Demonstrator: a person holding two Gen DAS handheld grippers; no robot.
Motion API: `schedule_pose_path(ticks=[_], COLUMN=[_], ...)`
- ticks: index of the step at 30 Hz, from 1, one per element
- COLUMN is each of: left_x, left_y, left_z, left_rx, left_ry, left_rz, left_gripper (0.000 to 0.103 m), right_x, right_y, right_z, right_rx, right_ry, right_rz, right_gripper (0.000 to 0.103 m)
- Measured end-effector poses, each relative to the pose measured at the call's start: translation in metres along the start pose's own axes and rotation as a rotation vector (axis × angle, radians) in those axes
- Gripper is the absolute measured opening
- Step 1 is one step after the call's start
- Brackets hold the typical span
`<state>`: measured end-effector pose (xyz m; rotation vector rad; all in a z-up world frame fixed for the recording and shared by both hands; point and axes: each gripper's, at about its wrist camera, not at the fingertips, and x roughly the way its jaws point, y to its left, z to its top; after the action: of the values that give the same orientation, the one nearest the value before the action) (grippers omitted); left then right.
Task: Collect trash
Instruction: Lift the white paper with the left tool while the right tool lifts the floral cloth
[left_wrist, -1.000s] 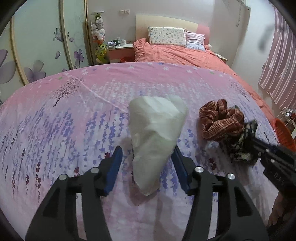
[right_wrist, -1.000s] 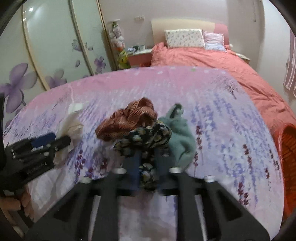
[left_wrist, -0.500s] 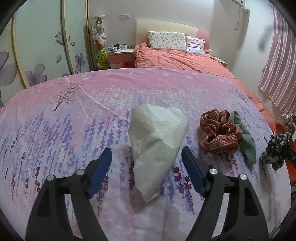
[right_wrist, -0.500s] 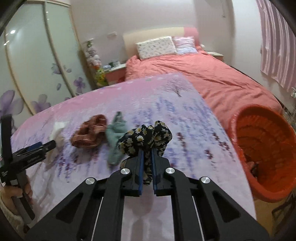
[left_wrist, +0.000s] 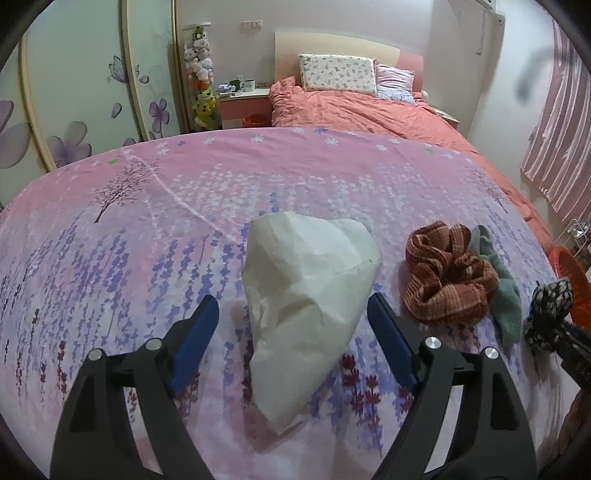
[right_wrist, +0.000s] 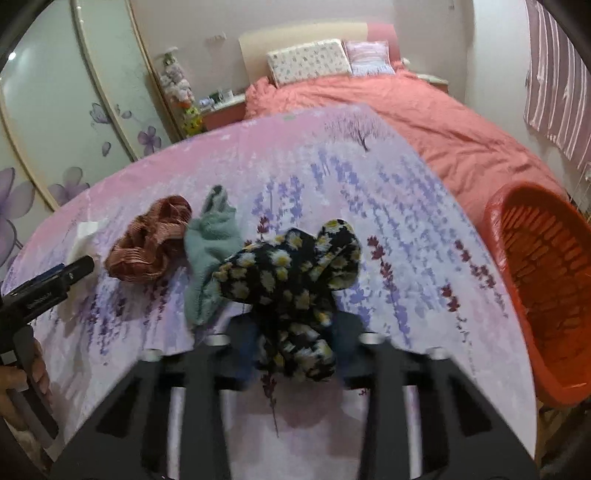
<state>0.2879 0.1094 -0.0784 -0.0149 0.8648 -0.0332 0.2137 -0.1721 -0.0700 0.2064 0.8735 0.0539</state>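
My left gripper (left_wrist: 291, 325) has widened round the crumpled white tissue (left_wrist: 306, 295) | right gripper (right_wrist: 293, 349) opening, black daisy-print scrunchie (right_wrist: 295, 273) between its fingers | orange slatted plastic basket (right_wrist: 539, 295) at three o'clock, contents unclear.

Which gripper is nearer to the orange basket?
Right. The right gripper, jaws opening around the floral cloth, is beside the orange basket; the left gripper straddles the white tissue, farther away.

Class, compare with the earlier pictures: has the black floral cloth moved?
Yes. The black floral cloth left the brown plaid cloth and went rightward toward the orange basket.
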Motion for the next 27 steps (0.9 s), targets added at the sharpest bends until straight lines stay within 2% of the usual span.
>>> schedule_pose_path(ticks=[2, 4, 14, 27], left_x=[0.005, 0.010, 0.015, 0.018], left_y=[-0.001, 0.000, 0.003, 0.006], left_z=[0.002, 0.002, -0.005, -0.003], left_rx=[-0.003, -0.006, -0.008, -0.004], left_ry=[0.007, 0.028, 0.047, 0.060], left_rz=[0.004, -0.002, 0.035, 0.071], left_gripper=[0.067, 0.061, 0.060, 0.070], right_x=[0.000, -0.001, -0.002, -0.004], right_y=[0.001, 0.003, 0.011, 0.003], right_z=[-0.001, -0.003, -0.007, -0.007], right_rx=[0.000, -0.015, -0.058, -0.035], right_ry=[-0.005, -0.010, -0.004, -0.002], right_rz=[-0.012, -0.029, -0.086, -0.063], right_gripper=[0.019, 0.018, 0.019, 0.020])
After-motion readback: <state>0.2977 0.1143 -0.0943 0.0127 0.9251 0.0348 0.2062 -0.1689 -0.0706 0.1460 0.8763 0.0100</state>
